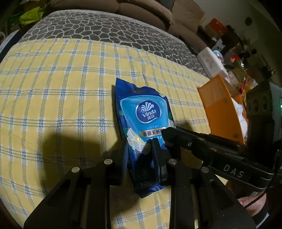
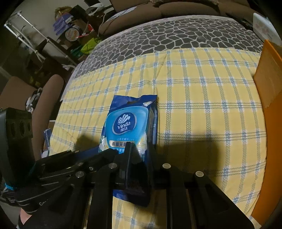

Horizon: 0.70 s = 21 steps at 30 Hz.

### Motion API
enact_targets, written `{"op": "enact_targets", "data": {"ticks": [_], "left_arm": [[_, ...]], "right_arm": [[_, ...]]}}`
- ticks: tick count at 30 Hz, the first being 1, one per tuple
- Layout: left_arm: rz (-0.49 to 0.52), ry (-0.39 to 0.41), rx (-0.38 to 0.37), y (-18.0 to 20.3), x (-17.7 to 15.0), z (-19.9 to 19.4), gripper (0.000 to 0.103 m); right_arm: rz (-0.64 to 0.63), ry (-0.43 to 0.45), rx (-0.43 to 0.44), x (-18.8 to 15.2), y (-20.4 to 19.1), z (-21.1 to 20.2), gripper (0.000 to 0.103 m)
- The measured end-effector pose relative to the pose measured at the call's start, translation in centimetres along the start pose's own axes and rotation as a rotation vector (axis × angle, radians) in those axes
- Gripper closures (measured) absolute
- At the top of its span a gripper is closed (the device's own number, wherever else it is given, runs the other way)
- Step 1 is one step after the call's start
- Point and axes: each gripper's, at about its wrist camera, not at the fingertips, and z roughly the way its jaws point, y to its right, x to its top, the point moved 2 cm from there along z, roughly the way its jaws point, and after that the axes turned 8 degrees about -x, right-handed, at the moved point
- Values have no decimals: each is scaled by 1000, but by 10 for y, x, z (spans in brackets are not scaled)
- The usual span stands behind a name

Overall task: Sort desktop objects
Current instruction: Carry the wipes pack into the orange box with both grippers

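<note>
You have a yellow plaid cloth (image 1: 58, 84) spread over a grey pebble-patterned cover (image 2: 176, 35). Behind it sits a brown sofa (image 1: 141, 10). A white box (image 1: 211, 63) and cluttered shelves (image 1: 238, 52) stand off to the side.

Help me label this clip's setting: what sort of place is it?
Probably a cluttered living room at home: a sofa behind the cloth-covered table, stacked boxes nearby, and a wet-wipes pack gripped on it.

A blue Vinda wipes pack (image 1: 146, 123) lies flat, label up, on yellow plaid cloth (image 1: 61, 88).
</note>
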Motion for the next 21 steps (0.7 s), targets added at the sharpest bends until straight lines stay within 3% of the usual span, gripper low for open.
{"op": "enact_targets", "data": {"ticks": [14, 21], "left_arm": [[40, 47, -22, 57, 12, -29, 81], [81, 54, -77, 115, 21, -26, 81]], "right_arm": [[-26, 71, 2, 9, 11, -61, 86], [-13, 121, -5, 17, 45, -117, 86]]}}
